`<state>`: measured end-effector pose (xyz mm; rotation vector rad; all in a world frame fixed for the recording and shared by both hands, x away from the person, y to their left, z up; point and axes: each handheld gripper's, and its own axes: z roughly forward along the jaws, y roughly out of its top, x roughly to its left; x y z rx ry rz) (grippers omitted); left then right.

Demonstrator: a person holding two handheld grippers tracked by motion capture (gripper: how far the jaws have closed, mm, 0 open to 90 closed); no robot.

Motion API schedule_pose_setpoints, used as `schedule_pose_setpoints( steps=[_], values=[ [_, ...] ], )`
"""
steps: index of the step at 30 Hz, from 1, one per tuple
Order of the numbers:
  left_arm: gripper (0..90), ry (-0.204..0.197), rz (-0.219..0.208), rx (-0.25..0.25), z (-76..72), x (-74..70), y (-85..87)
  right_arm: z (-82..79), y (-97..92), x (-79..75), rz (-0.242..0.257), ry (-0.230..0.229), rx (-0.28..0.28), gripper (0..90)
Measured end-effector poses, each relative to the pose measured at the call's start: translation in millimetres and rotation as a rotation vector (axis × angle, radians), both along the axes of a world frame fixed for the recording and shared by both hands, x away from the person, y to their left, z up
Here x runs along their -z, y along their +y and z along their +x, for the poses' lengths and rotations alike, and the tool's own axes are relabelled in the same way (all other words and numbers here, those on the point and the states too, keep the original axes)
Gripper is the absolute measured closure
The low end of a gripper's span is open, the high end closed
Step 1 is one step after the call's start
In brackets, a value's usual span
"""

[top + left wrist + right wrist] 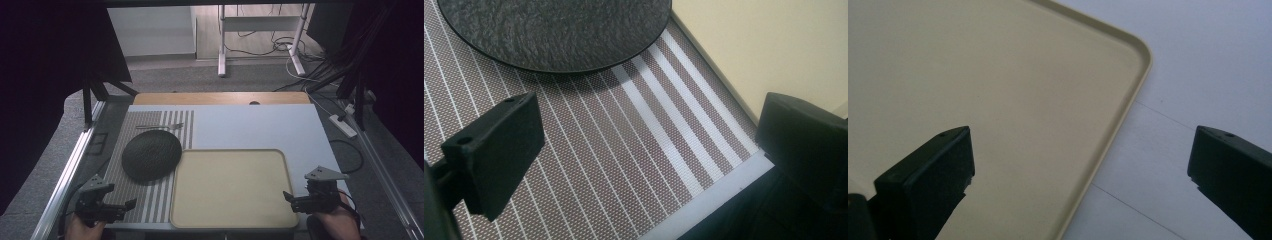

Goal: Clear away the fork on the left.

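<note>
A: What is seen at the frame's centre?
B: A beige tray (231,188) is laid beside a dark plate (151,155), which is set on a striped mat (150,200).
A: And above the plate?
B: A fork (160,126) is seen.

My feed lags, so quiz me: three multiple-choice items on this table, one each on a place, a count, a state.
1. Where does the fork lie?
A on the tray
B on the striped mat beyond the dark plate
C on the floor

2. How many plates are on the striped mat?
A one
B two
C three

3. The left gripper is:
A shut on the fork
B open
C shut on the plate

Key: 1 B, it lies past the dark plate; 2 A, one dark plate; 3 B, fingers stand apart over the mat.
</note>
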<state>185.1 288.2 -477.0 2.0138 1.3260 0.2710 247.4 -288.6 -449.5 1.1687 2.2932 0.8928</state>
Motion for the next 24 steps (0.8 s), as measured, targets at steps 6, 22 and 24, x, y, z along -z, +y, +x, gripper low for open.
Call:
schedule_pose_setpoints(
  steps=[6, 22, 24],
  values=[
    [0.5, 0.007, -0.010, 0.008, 1.0, 0.3, 0.9, -0.6, 0.6, 0.0, -0.007, -0.003, -0.006, 0.0],
    [0.4, 0.031, -0.020, 0.022, 3.9, 0.8, 1.4, -0.6, 0.9, 0.3, -0.011, 0.002, -0.013, 0.0],
    [0.2, 0.022, -0.033, 0.025, 4.9, 0.4, 1.3, -0.5, 1.1, 0.4, -0.014, 0.003, -0.016, 0.0]
  ],
)
